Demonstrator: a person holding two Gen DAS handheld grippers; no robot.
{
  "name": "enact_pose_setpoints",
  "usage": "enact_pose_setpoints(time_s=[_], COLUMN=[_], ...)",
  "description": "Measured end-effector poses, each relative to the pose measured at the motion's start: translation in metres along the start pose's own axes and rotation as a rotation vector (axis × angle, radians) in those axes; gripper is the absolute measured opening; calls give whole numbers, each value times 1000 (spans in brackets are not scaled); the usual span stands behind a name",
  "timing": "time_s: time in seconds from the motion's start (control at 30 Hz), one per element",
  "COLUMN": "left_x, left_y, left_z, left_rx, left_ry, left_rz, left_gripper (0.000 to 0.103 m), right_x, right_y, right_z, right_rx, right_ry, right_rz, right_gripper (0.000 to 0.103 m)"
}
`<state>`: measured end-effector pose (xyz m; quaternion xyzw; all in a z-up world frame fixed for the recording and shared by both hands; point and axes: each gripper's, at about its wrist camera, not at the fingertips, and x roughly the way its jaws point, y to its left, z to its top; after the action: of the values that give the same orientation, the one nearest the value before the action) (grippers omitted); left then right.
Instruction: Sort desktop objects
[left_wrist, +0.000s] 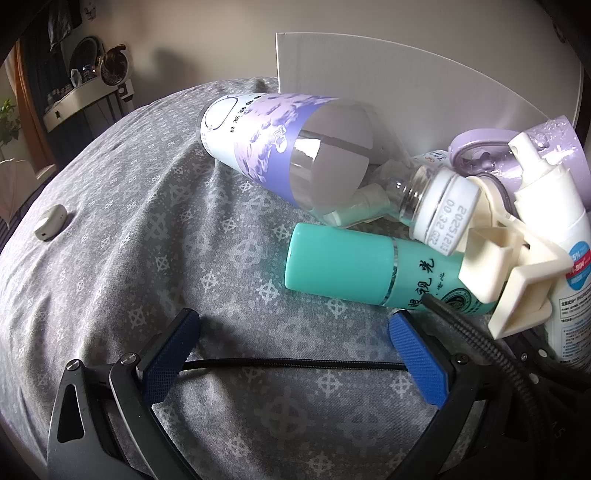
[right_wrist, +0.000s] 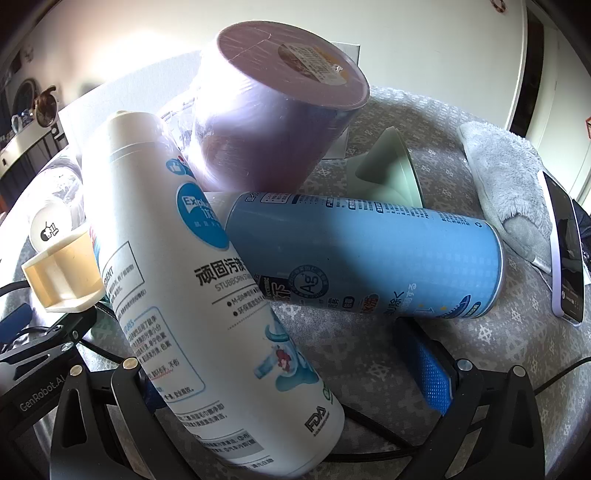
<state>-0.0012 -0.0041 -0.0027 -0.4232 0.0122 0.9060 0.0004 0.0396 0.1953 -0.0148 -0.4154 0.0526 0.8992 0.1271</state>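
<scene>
White spray bottle sits between our right claw, apparently gripped; left claw gapes empty. We lift slowly, clearing the blue can.

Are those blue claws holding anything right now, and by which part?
The left gripper is open and empty. The right gripper has the white spray bottle between its fingers, low on its body; actual clamping is unclear.

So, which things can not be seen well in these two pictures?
- Right hand-held gripper, right wrist view: its left finger is hidden behind the tall white spray bottle, so the grip is unclear.
- Light blue aerosol can, right wrist view: its top end is covered by that bottle.
- Small white object on the grey cloth, left wrist view: too small to identify.
</scene>
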Motion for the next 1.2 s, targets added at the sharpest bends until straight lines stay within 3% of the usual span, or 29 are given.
enact_pose_setpoints(time_s=[1.2], left_x=[0], left_y=[0], left_z=[1], left_rx=[16], left_ry=[-1], left_rz=[-14], left_gripper=[103], right_x=[0], right_y=[0], right_z=[0], right_rx=[0], right_ry=[4], right_rz=[-1], right_gripper=[103])
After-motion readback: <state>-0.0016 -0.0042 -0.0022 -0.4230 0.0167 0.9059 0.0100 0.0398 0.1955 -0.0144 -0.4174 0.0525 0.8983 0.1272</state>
